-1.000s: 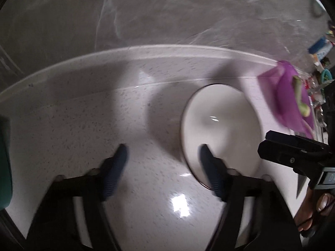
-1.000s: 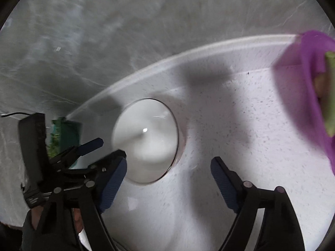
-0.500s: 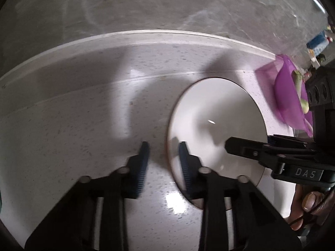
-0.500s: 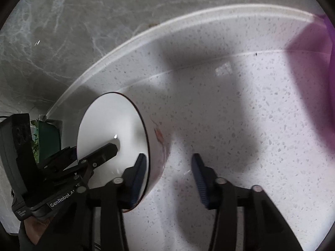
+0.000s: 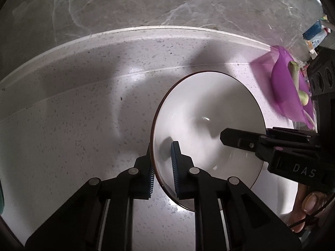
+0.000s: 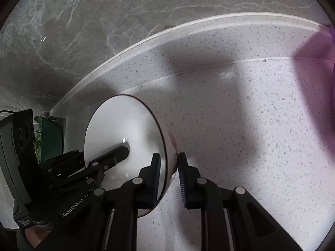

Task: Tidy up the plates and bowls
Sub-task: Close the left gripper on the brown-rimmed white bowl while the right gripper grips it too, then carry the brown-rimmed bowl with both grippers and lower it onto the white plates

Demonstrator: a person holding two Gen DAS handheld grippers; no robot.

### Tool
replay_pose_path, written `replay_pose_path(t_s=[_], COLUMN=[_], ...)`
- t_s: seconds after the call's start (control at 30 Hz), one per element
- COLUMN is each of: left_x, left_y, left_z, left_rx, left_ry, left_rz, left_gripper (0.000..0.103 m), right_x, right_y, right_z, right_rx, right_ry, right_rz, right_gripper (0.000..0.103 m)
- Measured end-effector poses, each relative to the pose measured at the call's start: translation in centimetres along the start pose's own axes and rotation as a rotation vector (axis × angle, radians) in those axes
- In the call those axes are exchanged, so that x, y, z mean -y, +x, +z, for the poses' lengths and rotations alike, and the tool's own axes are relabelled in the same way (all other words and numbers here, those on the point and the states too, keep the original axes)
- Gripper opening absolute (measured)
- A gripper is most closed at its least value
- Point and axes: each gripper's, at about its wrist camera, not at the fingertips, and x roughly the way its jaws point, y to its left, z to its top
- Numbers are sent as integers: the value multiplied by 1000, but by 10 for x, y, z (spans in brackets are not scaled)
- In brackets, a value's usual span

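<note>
A white bowl [image 5: 209, 108] with a thin dark rim sits on the speckled white counter [image 5: 73, 125]. My left gripper [image 5: 162, 152] is shut on the bowl's left rim, one blue pad outside and one inside. On the opposite side, my right gripper [image 6: 169, 161] has its jaws closing on the bowl [image 6: 121, 121], the wall pinched between its pads. Each view shows the other gripper: the right one [image 5: 230, 136] reaches into the bowl from the right, and the left one [image 6: 117, 156] from the left.
A purple bowl [image 5: 282, 87] holding green vegetables stands at the counter's right. A green container [image 6: 50, 138] is at the far left. A raised counter lip [image 5: 146, 31] and a grey marble wall [image 5: 167, 2] close off the back. A hand [image 5: 309, 205] grips the right tool.
Both grippers went from wide open beside the bowl to closed on its rim, one on each side. The bowl looks larger as both moved in.
</note>
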Motion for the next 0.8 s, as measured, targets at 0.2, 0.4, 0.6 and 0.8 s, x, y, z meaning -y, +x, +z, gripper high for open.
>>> replay_pose_path(t_s=[0.2, 0.4, 0.6, 0.8], left_x=[17, 49, 92, 140], left_y=[-25, -52, -82, -106], left_z=[-7, -24, -56, -93], left_rx=[20, 31, 42, 45], left_ry=[22, 56, 103, 149], left_rz=[-5, -27, -57, -99], left_gripper=[13, 13, 12, 13], right_x=[-10, -1, 8, 25], right_y=[-21, -60, -99, -144], right_z=[-8, -31, -65, -110], right_rx=[27, 66, 99, 142], right_ry=[-12, -4, -3, 20], right_rz=[0, 10, 4, 12], right_gripper=[18, 18, 18, 18])
